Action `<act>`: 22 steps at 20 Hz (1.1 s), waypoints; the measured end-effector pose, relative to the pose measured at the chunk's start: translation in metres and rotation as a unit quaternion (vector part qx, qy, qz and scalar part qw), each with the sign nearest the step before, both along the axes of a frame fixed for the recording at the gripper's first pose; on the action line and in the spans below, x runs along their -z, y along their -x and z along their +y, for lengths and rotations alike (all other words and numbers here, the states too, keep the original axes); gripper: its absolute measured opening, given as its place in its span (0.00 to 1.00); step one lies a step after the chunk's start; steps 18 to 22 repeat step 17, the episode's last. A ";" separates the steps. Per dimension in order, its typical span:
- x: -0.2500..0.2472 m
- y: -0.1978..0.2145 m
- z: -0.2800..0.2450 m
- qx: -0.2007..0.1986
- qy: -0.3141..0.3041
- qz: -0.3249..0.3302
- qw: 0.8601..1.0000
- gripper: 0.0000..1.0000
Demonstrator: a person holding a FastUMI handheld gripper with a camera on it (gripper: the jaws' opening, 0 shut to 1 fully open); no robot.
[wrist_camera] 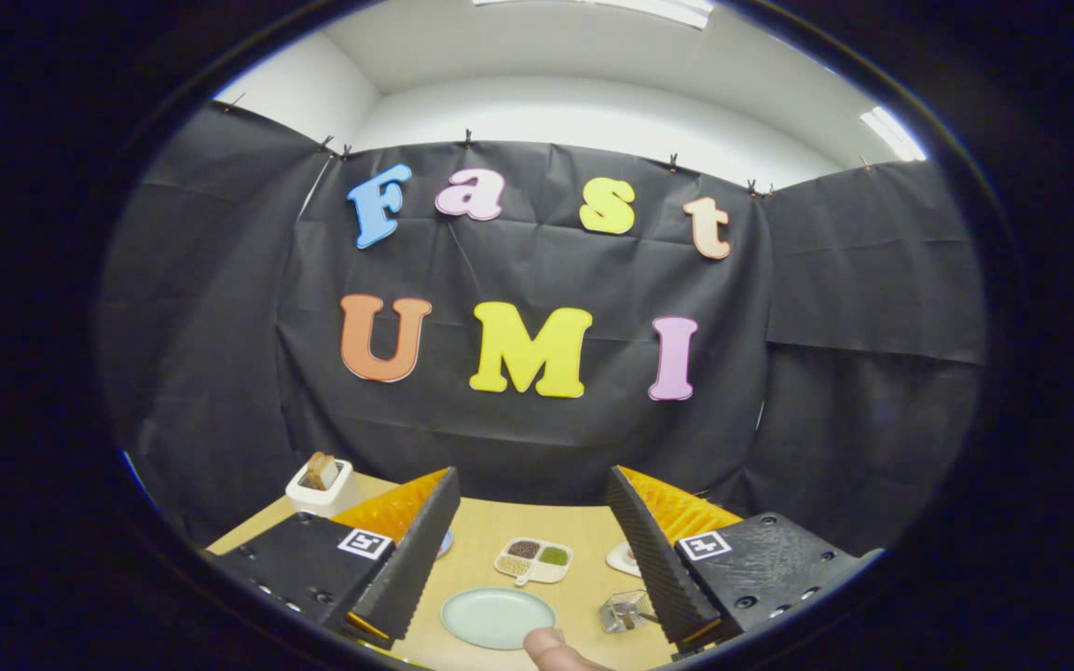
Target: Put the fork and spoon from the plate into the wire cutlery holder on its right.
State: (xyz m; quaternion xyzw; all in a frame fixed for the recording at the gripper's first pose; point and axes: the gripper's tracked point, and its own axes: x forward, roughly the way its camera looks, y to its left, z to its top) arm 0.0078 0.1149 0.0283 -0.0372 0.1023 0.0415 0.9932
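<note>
Spreading below the black booth wall [537, 438], the wooden surface [584, 540] carries everything else. The claw [531, 536] hangs above it with its fingers [425, 550] wide apart and nothing between them. Beneath the gap lies the plate [497, 617], pale green and round, with no fork or spoon visible on it. A fingertip [551, 645] of a person touches or overlaps the plate's near right rim. Beyond the plate sits a divided dish [534, 560] holding dark, green and pale fillings. Far off to the left, near the wall, stands a white toaster [321, 486] with bread slices in it. Right of the plate, just beside the right finger, is the wire holder [626, 610]; whether anything is inside it I cannot tell. A small white dish [623, 558] peeks out beyond the holder, partly hidden by the right finger.
</note>
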 end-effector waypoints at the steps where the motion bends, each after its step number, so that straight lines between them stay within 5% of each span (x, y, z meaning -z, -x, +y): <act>1: 0.002 -0.001 -0.001 0.004 0.001 0.002 1.000 0.95; 22: 0.009 0.003 0.003 0.010 0.001 0.017 1.000 0.96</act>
